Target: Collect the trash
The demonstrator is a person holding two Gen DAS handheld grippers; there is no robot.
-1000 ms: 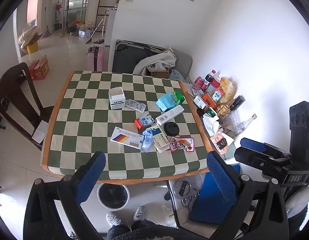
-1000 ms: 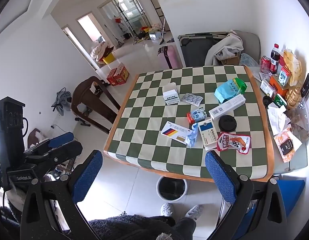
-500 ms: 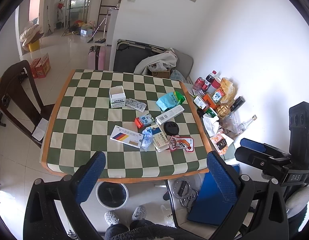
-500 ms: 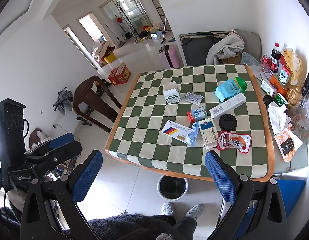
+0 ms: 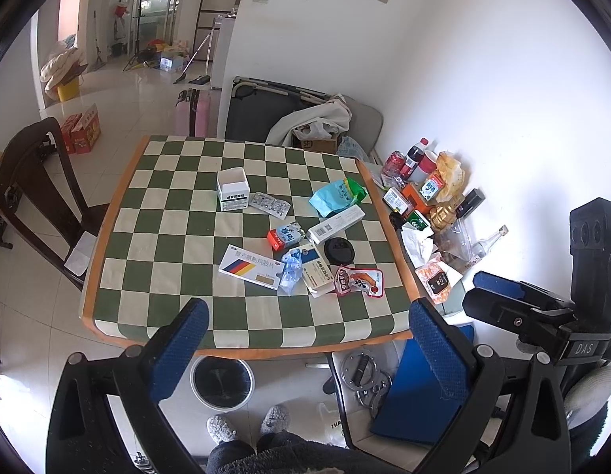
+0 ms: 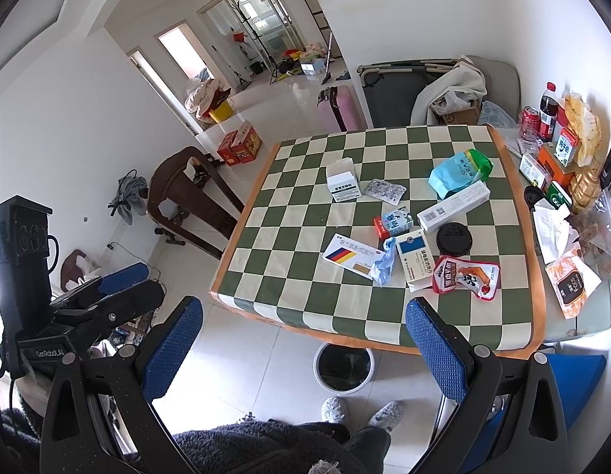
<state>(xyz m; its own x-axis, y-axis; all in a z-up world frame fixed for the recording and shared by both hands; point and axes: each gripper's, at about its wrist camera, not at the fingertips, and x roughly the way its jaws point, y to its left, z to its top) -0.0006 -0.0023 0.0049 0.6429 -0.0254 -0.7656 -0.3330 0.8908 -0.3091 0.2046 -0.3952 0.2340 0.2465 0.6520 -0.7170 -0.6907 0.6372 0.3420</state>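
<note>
Fingers, left gripper (image 5: 305, 330): blue pads spread wide, nothing between them, held above the near edge of the bench.
Fingers, right gripper (image 6: 303, 328): I read these as wide apart too, empty, off the near-left corner of the bench.
Trash on bench (image 5: 119, 213): all loose on the green-and-white checked cloth, none of it touched by either gripper.
Red snack wrapper (image 5: 359, 281): nearest piece, flat, near the right front.
Crumpled blue wrapper (image 5: 290, 269): lying between the striped flat box (image 5: 252, 271) and the white-and-blue box (image 5: 318, 272), touching both as far as I can tell.
Black round lid (image 5: 338, 251): just behind the snack wrapper.
Long white box (image 5: 336, 224): angled, behind the lid; small red-and-blue carton (image 5: 285, 235) just beside its left end.
Teal-and-green bag (image 5: 336, 196): farther back, right side.
Blister packs (image 5: 270, 204): mid-bench, beside the open white box (image 5: 232, 190).
Bin (image 5: 221, 382): white rim, dark liner, on the floor under the near edge of the bench, just ahead of the person's grey slippers (image 5: 248, 423).
Right of bench: bottles, a red can and food packs crowded along the wall.
Left of bench: dark wooden chair (image 5: 33, 189).
</note>
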